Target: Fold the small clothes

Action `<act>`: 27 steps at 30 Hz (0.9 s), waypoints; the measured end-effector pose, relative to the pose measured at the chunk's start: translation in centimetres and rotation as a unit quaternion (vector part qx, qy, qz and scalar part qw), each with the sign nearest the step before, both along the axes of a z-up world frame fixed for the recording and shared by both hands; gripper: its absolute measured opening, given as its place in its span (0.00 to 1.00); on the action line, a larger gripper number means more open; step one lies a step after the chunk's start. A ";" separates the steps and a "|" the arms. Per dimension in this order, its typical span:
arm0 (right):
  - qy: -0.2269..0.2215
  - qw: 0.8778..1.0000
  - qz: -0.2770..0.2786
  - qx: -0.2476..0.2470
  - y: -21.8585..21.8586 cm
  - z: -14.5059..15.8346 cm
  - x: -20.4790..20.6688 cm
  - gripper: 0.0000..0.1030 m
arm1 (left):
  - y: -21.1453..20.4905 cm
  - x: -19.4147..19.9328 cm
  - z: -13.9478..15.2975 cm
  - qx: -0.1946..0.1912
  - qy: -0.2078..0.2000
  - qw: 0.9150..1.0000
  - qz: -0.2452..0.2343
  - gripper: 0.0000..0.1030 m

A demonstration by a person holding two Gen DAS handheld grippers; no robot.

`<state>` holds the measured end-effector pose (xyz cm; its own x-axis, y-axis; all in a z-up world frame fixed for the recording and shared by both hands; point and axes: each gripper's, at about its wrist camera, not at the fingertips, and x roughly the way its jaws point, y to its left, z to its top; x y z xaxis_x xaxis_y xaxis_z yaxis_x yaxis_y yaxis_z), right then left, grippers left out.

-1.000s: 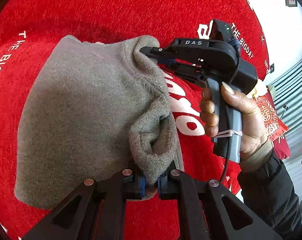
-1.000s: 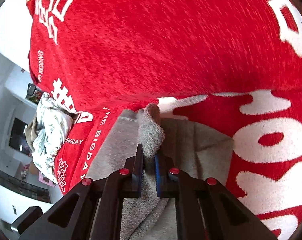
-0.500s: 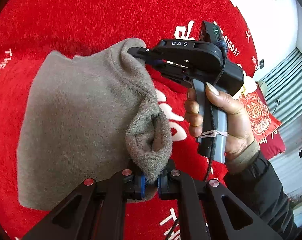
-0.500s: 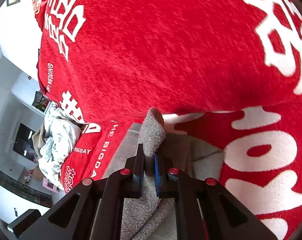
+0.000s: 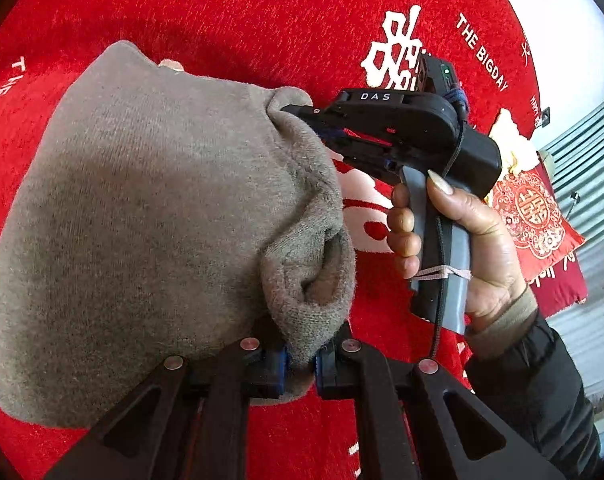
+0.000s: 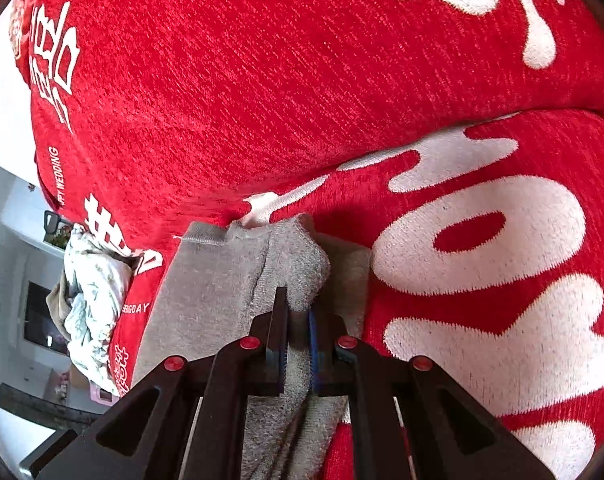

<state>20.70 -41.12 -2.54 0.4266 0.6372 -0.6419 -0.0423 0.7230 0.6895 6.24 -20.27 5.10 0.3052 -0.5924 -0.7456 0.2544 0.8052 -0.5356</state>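
While the left tool (image 5: 300, 360) stays clenched on a bunched edge of the grey garment (image 5: 150, 216), the cloth spreads ahead over a red blanket (image 5: 242, 12). With the right tool (image 6: 298, 344), the jaws are opening, the far corner between them.

"DAS" on right hand-held gripper (image 5: 302, 114)

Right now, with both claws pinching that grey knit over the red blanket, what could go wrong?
1. The right claw is opening on a thin bunch of the grey garment; that corner may drop early.
2. The left claw grips only a bunched corner, so the fold may land crooked or lumpy on the red blanket.
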 end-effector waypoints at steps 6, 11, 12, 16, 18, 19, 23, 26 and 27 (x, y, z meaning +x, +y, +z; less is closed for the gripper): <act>0.008 0.999 -0.043 -0.024 -0.5 1.5 -1.2 0.55 | 0.0 -0.9 0.9 0.003 -0.010 1.000 0.003 0.81; -0.044 0.999 -0.022 -0.017 0.6 4.9 -4.4 0.55 | 0.4 -2.0 1.9 0.020 -0.020 1.000 -0.005 0.82; -0.059 0.998 -0.007 -0.009 1.4 5.7 -5.2 0.56 | 0.7 -2.3 2.1 0.019 -0.020 1.000 -0.007 0.82; -0.083 0.995 0.054 0.030 4.8 6.7 -7.2 0.72 | 2.2 -3.6 2.8 0.027 -0.035 0.999 -0.011 0.82; -0.074 0.994 0.076 0.038 6.2 5.8 -7.7 0.73 | 3.2 -3.9 3.0 0.041 -0.045 0.998 -0.003 0.82; -0.063 0.995 0.076 0.028 6.6 5.1 -7.6 0.73 | 3.8 -3.9 3.0 0.051 -0.049 0.997 0.003 0.82; -0.047 0.998 0.050 -0.003 6.1 2.6 -7.6 0.63 | 7.1 -3.4 2.8 0.072 -0.059 0.995 0.028 0.82; -0.047 0.998 0.030 -0.014 5.9 3.8 -8.6 0.65 | 10.0 -2.6 3.1 0.045 -0.051 0.996 0.052 0.82; -0.055 0.998 0.033 -0.030 6.1 4.5 -9.1 0.67 | 10.5 -2.5 3.3 0.044 -0.054 0.996 0.060 0.82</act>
